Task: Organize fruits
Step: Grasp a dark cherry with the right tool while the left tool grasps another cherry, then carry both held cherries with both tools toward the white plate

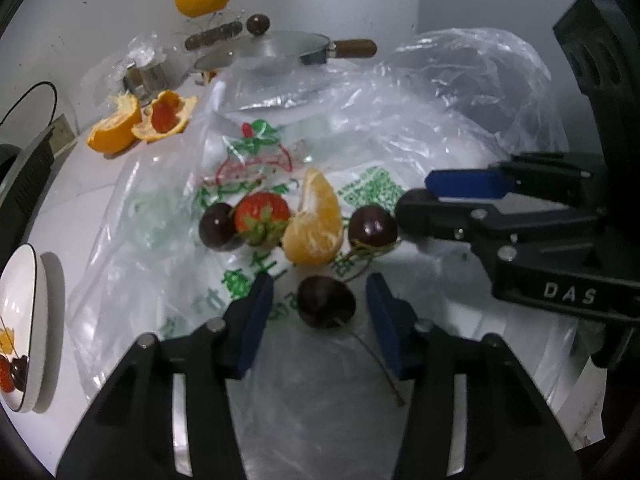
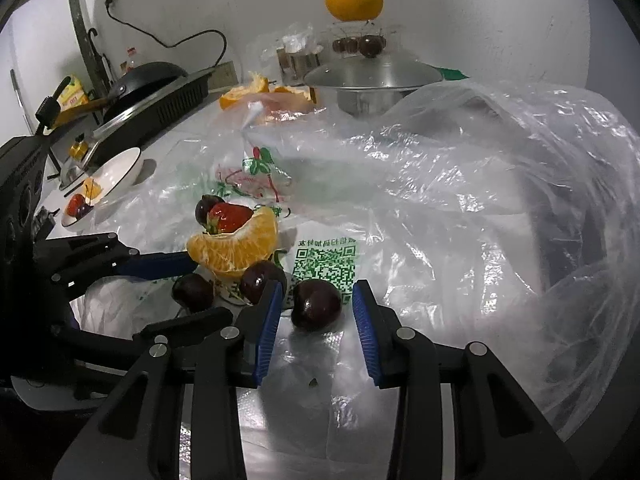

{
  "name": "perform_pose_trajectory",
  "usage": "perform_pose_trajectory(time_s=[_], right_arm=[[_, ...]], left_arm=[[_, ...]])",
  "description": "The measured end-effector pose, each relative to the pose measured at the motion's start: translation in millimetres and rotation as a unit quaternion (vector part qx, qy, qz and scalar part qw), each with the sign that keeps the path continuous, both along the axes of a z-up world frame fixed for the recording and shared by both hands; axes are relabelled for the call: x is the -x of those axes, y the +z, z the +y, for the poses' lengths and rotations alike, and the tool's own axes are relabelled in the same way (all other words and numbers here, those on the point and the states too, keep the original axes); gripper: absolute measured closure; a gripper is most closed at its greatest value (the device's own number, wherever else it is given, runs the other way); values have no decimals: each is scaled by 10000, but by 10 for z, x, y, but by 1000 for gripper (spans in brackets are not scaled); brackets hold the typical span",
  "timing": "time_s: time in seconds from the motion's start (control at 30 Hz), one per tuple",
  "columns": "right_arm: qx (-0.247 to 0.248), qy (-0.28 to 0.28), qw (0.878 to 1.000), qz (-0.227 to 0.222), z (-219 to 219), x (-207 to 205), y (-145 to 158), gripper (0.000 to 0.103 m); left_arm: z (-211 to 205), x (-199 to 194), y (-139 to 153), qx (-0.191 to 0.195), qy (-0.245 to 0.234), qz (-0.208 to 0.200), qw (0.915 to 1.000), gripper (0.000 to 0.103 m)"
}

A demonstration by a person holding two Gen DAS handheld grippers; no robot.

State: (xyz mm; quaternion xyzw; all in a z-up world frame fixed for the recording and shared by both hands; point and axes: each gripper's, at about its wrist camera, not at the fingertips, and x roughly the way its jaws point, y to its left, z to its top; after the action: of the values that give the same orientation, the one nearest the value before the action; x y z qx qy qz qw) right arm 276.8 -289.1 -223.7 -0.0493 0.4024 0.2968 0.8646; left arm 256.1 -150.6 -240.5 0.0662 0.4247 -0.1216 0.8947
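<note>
Both grippers on a printed plastic bag (image 1: 248,168). The left gripper (image 1: 320,312) stands open, one dark cherry (image 1: 326,306) lying free between its blue pads. The right gripper (image 2: 316,320) is likewise open around another cherry (image 2: 316,310). Just beyond lie a strawberry (image 1: 262,212) and a peeled orange segment (image 1: 316,224); a white plate (image 2: 120,168) sits far left.

Dim, cool indoor light with dark fisheye vignetting at the corners. Glare streaks the plastic bag (image 2: 460,184); edges curve and blur slightly.
</note>
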Motion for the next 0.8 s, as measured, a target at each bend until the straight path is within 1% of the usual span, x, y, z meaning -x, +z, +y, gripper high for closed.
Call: perform_pose_trajectory(time_s=[0.03, 0.1, 0.13, 0.17, 0.23, 0.33, 0.53, 0.8], right_arm=[[11, 3, 10000, 2, 8, -1, -3, 64], [38, 2, 10000, 18, 18, -5, -11, 65], [47, -1, 10000, 32, 19, -10, -15, 70], [63, -11, 10000, 52, 21, -16, -22, 72], [57, 21, 9999, 88, 35, -20, -28, 75], [156, 46, 9999, 36, 74, 5, -30, 76], [177, -34, 9998, -50, 56, 49, 7, 76], [178, -163, 9992, -317, -16, 176, 212, 76]], left_arm=[[-3, 1, -1, -1, -22, -1, 10000, 53], [-4, 7, -3, 13, -62, -5, 10000, 57], [-1, 9, -3, 49, -84, 7, 10000, 63], [-5, 9, -1, 70, -98, 11, 9999, 68], [-8, 16, -2, 81, -132, 9, 9999, 70], [1, 33, 5, 96, -140, 8, 9999, 74], [21, 98, 66, 187, -188, -49, 9996, 74], [62, 215, 214, 283, -199, -245, 9991, 74]])
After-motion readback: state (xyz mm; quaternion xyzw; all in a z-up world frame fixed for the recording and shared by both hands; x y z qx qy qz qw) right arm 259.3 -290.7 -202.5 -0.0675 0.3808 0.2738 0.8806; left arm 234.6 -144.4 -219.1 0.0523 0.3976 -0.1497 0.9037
